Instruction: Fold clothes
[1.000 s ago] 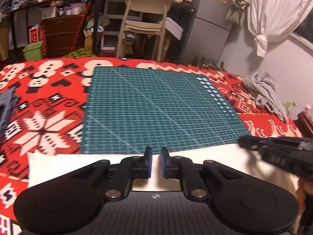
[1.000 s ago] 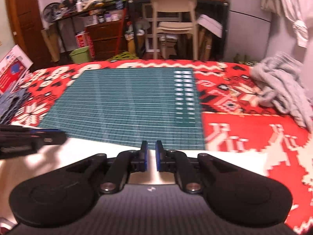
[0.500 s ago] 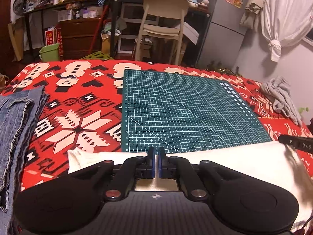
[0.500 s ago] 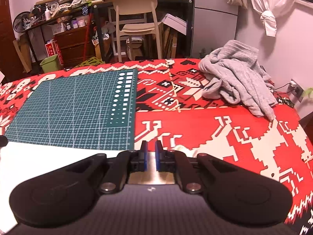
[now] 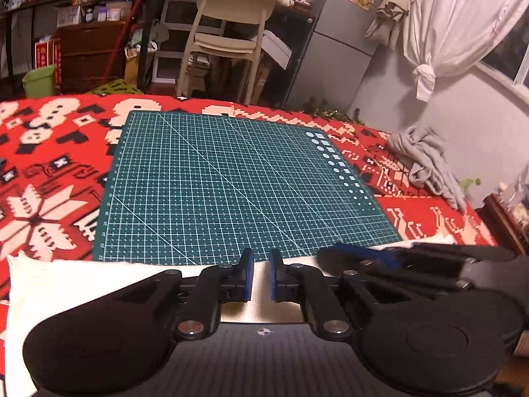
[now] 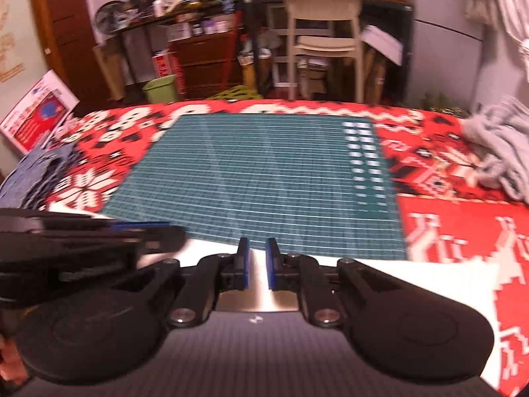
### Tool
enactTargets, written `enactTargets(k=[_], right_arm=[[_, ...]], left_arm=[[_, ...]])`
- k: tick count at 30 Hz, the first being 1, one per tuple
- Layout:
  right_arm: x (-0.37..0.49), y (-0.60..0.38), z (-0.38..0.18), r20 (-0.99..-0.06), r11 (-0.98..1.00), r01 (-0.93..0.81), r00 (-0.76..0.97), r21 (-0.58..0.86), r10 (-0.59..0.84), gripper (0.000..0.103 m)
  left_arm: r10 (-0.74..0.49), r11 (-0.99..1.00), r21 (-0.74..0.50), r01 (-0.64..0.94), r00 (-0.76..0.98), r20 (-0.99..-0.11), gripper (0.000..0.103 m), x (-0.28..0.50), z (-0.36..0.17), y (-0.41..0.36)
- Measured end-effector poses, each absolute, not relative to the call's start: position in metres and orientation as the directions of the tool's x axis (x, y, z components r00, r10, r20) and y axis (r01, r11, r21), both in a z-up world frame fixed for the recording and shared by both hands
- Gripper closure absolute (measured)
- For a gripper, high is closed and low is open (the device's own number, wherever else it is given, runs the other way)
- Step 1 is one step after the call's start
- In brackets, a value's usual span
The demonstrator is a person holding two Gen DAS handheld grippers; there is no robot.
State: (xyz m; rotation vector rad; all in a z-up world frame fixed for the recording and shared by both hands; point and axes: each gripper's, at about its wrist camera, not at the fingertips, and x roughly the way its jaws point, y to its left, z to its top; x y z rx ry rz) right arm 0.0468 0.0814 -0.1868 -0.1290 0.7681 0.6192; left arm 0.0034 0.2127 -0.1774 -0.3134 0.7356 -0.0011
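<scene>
The white garment [image 5: 82, 284] lies flat under both claws, along the near edge of the green cutting mat [image 5: 238, 185], and much of it is hidden: in each wrist view the claw's black body covers the cloth's middle and near part, so its whole shape cannot be made out. The left claw [image 5: 259, 276] has its blue pads drawn to a narrow gap with white cloth showing in it; whether the pads actually pinch the cloth cannot be told. The right claw [image 6: 255, 263] stands just as narrow, and whether it pinches the white fabric beneath is equally unclear.

The right wrist view is smeared by motion, so the mat's grid reads only as streaks. It alone shows blue denim [image 6: 29, 175] far off to the claw's left, cut by the frame edge, and the garment's right end on the red patterned cover [image 6: 463, 231]. The left wrist view, sharp, alone shows the garment's left end. Each view catches the other claw intruding from the side, close by. A grey garment [image 5: 426, 162] lies bunched well ahead and to the right, beyond the mat
</scene>
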Motion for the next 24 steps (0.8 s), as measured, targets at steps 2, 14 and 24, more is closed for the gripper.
enactTargets(k=[2, 14, 24], right_arm=[[0.043, 0.09, -0.187, -0.686, 0.809, -0.576, 0.542, 0.117, 0.485, 0.091], [0.041, 0.119, -0.188, -0.683, 0.781, -0.609, 0.513, 0.137, 0.52, 0.091], [0.031, 0.152, -0.188, -0.677, 0.741, -0.655, 0.479, 0.148, 0.559, 0.091]], left_arm=[[-0.105, 0.952, -0.283, -0.116, 0.744, -0.66, 0.095, 0.001, -0.177, 0.216], [-0.006, 0.944, -0.25, -0.214, 0.749, -0.662, 0.095, -0.022, -0.176, 0.253], [0.047, 0.932, -0.242, -0.269, 0.754, -0.656, 0.1, -0.036, -0.176, 0.281]])
